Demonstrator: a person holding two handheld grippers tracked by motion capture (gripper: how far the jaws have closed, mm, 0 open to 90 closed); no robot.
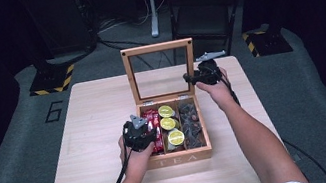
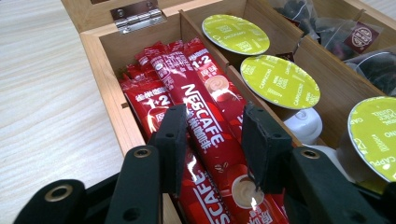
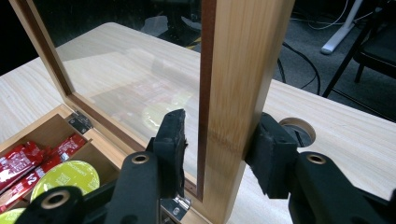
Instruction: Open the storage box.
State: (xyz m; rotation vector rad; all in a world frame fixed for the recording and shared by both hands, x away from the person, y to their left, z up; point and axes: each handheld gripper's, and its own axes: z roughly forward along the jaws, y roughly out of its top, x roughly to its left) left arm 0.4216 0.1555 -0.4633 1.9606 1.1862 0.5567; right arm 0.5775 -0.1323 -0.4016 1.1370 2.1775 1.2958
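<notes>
A light wooden tea box (image 1: pixel 179 158) with "TEA" on its front wall sits near the middle of the pale wooden surface (image 1: pixel 92 134), its glass-paned lid (image 1: pixel 161 71) standing upright at the box's 12 o'clock edge. Three compartments run front to back. The one at 9 o'clock holds red Nescafe stick sachets (image 2: pixel 196 107), the middle one holds round capsules with lime-green foil tops (image 2: pixel 279 81), and the one at 3 o'clock holds dark tea bags in clear wrappers (image 2: pixel 359 42).

The left gripper (image 2: pixel 212 140) reaches in from 6 o'clock and hangs over the sachet compartment, its jaws spread on either side of the top sachet without closing on it. The left hand (image 1: pixel 137 159) grips it by the box's front left corner.

The right gripper (image 3: pixel 219 154) is up at the lid's 3 o'clock side, its jaws straddling the lid's wooden side frame (image 3: pixel 238 93); the outer jaw touches the wood, while the inner one stands just off the glass. The right forearm (image 1: pixel 256 141) stretches along the box's 3 o'clock side.

Beyond the surface, at 12 o'clock, a black folding chair (image 1: pixel 200 11) stands on grey floor (image 1: pixel 14 123).
</notes>
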